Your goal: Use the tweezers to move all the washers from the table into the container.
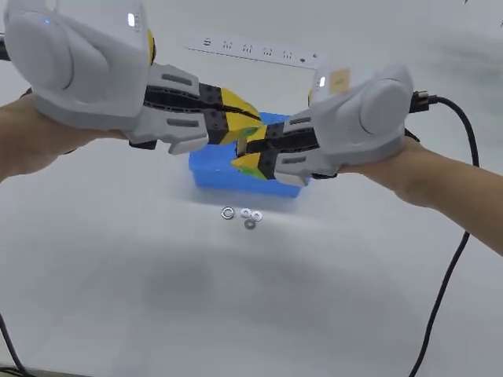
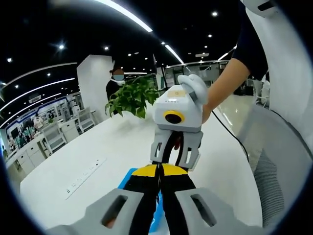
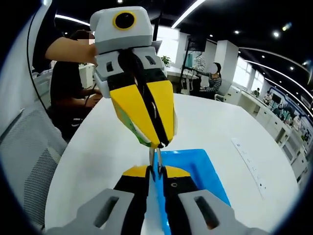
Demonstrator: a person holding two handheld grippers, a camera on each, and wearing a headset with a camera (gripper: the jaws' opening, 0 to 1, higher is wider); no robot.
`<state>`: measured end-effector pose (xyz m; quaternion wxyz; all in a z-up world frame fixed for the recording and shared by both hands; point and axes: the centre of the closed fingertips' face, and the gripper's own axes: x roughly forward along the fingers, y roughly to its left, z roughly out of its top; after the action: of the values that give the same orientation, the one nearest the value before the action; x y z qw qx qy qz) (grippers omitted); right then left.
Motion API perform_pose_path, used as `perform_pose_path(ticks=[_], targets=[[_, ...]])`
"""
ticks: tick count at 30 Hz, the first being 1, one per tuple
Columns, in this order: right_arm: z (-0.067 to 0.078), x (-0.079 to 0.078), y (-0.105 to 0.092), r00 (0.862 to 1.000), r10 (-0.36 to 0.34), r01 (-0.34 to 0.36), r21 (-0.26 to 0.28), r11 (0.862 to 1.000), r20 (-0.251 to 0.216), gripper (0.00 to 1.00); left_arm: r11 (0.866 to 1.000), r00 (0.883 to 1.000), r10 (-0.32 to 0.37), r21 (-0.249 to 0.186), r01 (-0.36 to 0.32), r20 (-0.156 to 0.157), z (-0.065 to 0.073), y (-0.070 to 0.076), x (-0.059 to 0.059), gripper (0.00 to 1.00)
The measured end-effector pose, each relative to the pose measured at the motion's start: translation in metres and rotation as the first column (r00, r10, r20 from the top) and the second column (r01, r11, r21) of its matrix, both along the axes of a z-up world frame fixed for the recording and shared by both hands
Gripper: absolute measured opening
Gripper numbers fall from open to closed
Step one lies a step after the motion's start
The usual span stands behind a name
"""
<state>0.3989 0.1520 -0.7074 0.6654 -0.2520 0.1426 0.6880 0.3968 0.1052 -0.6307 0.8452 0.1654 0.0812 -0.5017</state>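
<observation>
Left gripper [image 1: 250, 119] and right gripper [image 1: 240, 154] meet tip to tip above the blue container [image 1: 211, 174], jaws pressed together, seemingly both pinching the thin tweezers [image 3: 154, 157]; four washers [image 1: 228, 213] lie just off its near edge on open bench [image 1: 118, 275].

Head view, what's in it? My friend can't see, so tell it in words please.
Two hand-held grippers, the left hand-held gripper and the right hand-held gripper, meet tip to tip over a blue container on a white table. A small cluster of metal washers lies on the table in front of the container, nearer the camera.
</observation>
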Motion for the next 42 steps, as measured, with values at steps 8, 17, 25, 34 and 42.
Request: perform_pose_path(ticks=[8,17,25,34,42], targets=[[-0.003,-0.007,-0.006,0.998,-0.052,0.052,-0.003,0.999,-0.027,0.21,0.999,0.999,0.035,0.001,-0.035,0.005,0.005,0.004,-0.010,0.04],[-0.014,-0.017,-0.023,0.983,-0.159,0.160,0.004,0.987,-0.089,0.31,0.997,0.997,0.076,0.006,-0.076,0.009,0.007,0.015,-0.022,0.04],[-0.026,-0.034,-0.044,0.962,-0.233,0.234,-0.009,0.972,-0.141,0.40,0.994,0.994,0.111,-0.002,-0.111,-0.001,0.004,0.027,-0.034,0.04],[-0.034,-0.043,-0.069,0.938,-0.296,0.299,-0.012,0.954,-0.177,0.54,0.992,0.992,0.122,-0.015,-0.122,-0.021,-0.009,0.025,-0.043,0.04],[-0.045,-0.044,-0.093,0.920,-0.340,0.341,-0.031,0.940,-0.195,0.67,0.992,0.991,0.127,-0.007,-0.127,-0.049,-0.025,0.021,-0.048,0.04]])
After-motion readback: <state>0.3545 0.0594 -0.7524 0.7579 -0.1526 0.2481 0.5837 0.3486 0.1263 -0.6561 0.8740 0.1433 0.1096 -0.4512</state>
